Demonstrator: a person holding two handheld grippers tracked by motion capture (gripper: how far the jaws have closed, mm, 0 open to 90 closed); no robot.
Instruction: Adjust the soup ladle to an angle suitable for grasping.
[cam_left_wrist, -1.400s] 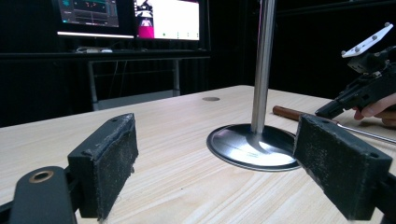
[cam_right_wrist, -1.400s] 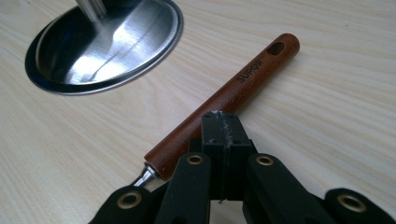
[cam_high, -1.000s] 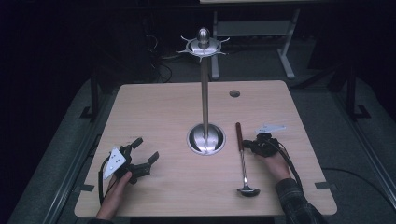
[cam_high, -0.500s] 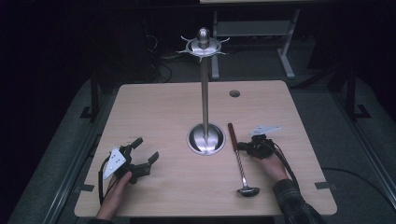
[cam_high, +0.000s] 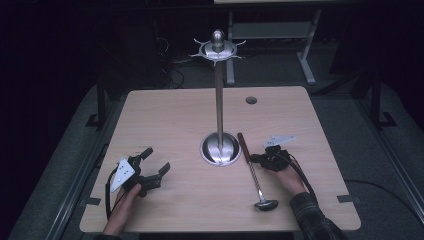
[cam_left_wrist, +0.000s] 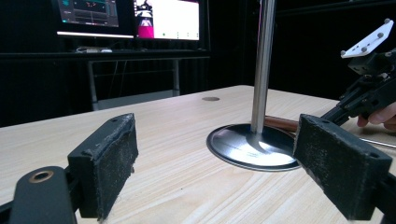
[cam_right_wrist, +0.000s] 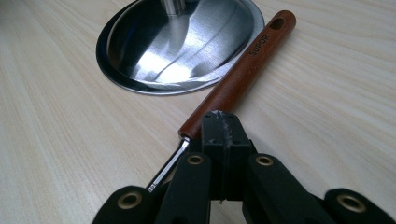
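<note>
A ladle (cam_high: 252, 170) with a brown wooden handle (cam_right_wrist: 243, 70) and a metal bowl lies on the table, right of the steel stand's round base (cam_high: 220, 148). The handle's top end rests against the base rim (cam_right_wrist: 182, 37). My right gripper (cam_high: 254, 158) is shut, pads pressed together with nothing between them. Its tip (cam_right_wrist: 221, 119) touches the handle's lower end where the metal shaft begins. My left gripper (cam_high: 156, 160) rests at the front left of the table, jaws wide open and holding nothing (cam_left_wrist: 215, 154). It looks toward the base (cam_left_wrist: 252, 147).
The stand's tall pole ends in a hook ring (cam_high: 218, 49) high above the table. A cable hole (cam_high: 251, 100) sits at the back right of the wooden tabletop (cam_high: 170, 115). Monitors (cam_left_wrist: 130, 18) glow beyond the table's far edge.
The right gripper has slid left against the ladle. The handle's top end swung left to the stand base, so the ladle now lies tilted. The left gripper has not moved.
</note>
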